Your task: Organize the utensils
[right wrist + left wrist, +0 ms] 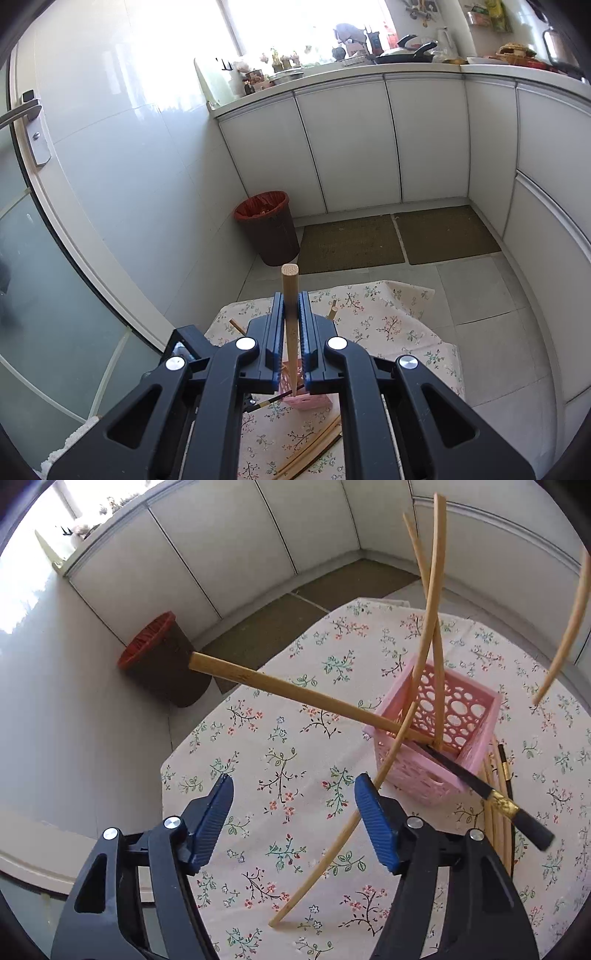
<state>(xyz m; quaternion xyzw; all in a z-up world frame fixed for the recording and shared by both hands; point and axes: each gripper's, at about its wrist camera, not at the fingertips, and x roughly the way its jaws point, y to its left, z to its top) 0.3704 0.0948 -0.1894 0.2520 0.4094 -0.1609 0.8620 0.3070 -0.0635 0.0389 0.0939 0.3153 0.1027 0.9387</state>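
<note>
Covering the table, a floral cloth (pixel 280 738) bears a pink basket (pixel 436 746); beyond it stand white cabinets (pixel 369 147). Left gripper (pixel 293 819) gapes empty; right gripper (pixel 291 321) clamps a wooden chopstick (pixel 290 295).

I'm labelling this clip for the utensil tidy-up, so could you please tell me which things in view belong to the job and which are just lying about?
Belong to the job:
pink holder
wooden chopsticks
black chopstick
loose chopsticks
chopstick in the right tool
left tool, open

Lying about:
bin
mats
pan
tablecloth
</note>
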